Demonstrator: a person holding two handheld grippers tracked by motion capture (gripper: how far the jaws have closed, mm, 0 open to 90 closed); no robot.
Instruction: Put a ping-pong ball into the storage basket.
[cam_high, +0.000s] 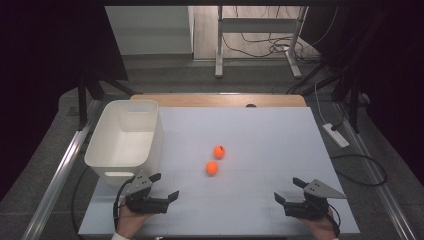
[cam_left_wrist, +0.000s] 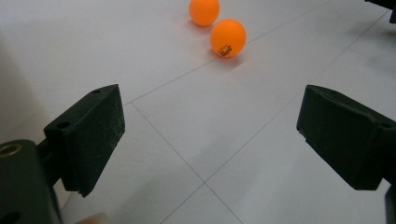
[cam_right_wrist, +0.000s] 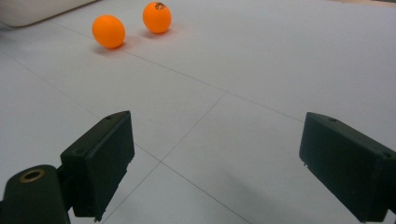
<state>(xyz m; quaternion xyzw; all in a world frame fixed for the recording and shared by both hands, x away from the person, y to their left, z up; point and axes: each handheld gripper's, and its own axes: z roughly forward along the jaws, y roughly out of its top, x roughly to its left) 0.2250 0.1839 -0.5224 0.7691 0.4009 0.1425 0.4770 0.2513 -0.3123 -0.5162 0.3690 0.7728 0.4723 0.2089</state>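
While both balls lie loose on table, nothing done. Left gripper, right gripper: jaws wide, empty, near edge. Near ball, far ball mid-table, almost touching. Bin far left, empty; both balls likely left to load.

a white plastic bin sits on the left side of the bench, its long side running near to far, with a handle slot in its near wall. the bench is covered by a pale sheet marked with thin grid lines, and a strip of bare wood shows along its far edge. on the floor beyond stands a metal desk frame with loose cables under it, and a white power strip lies on the floor to the right.
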